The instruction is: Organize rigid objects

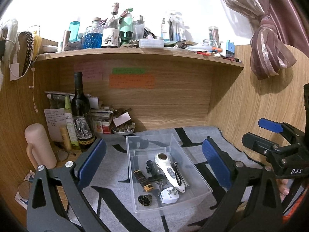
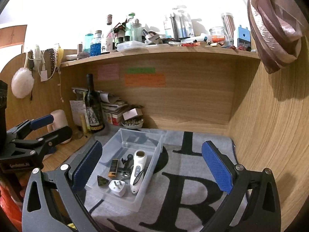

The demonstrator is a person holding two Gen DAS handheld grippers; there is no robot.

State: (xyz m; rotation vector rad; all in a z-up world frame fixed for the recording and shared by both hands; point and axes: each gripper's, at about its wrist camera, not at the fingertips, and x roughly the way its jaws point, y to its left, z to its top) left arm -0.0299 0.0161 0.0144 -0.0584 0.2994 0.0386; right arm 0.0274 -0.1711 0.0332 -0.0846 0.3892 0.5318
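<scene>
Both grippers released, jaws spread wide, nothing between the pads. Left gripper (image 1: 153, 164) sits near-side of the clear plastic bin (image 1: 200, 191), pads either side of it in view but not touching. Right gripper (image 2: 152, 166) is just right of the left one, same pose, bin off to its left. Bin sits on the grey lettered mat (image 2: 185, 193) on the bench, roughly centre. Inside the bin: white handheld device (image 1: 169, 169) lying lengthwise, white plug adapter (image 1: 169, 194) at the near end, brown watch strap (image 1: 142, 179) left of the device, round dark badge (image 1: 145, 200) near-left corner, small black mount piece (image 1: 149, 166) and some metal bits in the middle, too small to identify. Far left on the bench: dark wine bottle (image 1: 81, 116), pale pink flask (image 1: 39, 145), paper stack. Cluttered shelf (image 1: 135, 55) above.
</scene>
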